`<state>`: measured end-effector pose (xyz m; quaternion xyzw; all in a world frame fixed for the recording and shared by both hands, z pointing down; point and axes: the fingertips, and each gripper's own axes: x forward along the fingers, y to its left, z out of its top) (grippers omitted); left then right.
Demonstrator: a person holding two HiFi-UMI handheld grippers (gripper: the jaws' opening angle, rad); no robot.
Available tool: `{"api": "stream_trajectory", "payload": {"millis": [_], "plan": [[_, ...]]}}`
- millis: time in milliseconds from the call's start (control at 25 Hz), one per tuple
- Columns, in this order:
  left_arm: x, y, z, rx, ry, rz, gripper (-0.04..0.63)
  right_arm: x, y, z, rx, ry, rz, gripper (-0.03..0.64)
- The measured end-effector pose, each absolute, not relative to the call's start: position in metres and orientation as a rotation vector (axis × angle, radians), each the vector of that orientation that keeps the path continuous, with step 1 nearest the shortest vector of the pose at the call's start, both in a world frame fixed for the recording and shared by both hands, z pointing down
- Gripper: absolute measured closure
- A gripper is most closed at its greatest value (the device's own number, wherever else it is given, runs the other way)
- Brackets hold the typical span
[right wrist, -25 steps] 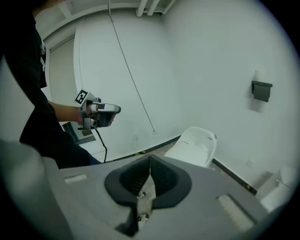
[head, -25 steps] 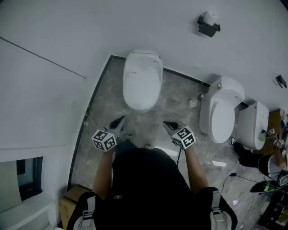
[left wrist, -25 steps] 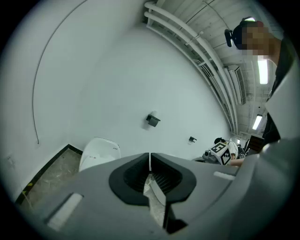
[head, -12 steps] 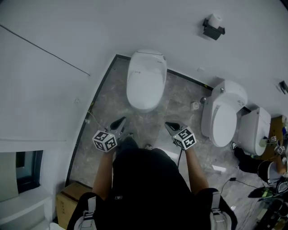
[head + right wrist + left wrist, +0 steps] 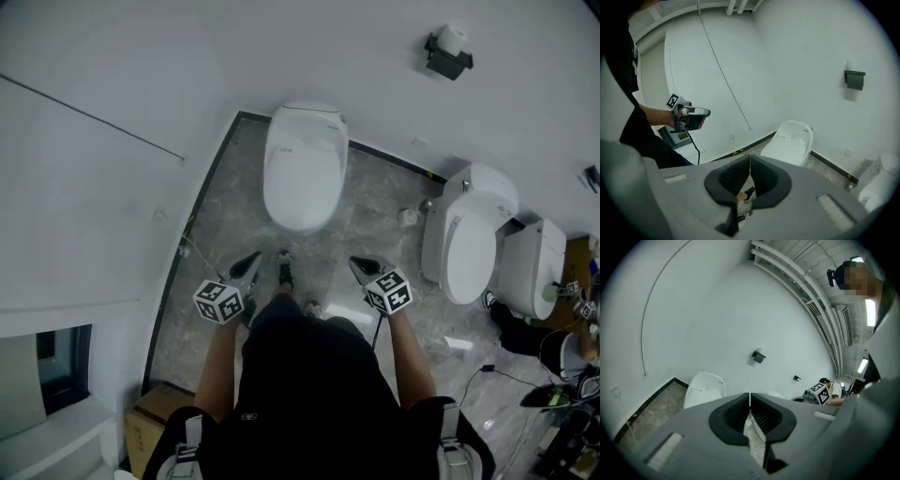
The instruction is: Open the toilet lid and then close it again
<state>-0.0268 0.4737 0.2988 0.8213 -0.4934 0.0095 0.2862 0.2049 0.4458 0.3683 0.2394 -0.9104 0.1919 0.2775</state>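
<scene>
Left gripper point(image 5: 249, 263) and right gripper point(image 5: 360, 268) both clenched, empty, held before body, pointed toward toilet lid point(image 5: 300, 178): likely approach posture. Lid down, at far edge of floor point(image 5: 223, 217), well apart from both.

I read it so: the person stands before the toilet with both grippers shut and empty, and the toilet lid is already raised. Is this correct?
Not fully. The toilet lid is not raised: it lies down, closed, as the head view shows. The rest is right: the person stands before it, and the left gripper and the right gripper are both shut and empty.
</scene>
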Motion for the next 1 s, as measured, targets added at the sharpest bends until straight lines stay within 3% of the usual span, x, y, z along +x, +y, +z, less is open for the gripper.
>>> {"api": "stream_trajectory", "payload": {"millis": [1000], "plan": [[-0.084, 0.317, 0.343, 2.178, -1.152, 0.09, 0.575, 0.141, 0.328, 0.4, 0.639, -2.289, 0.557, 0.611]]}}
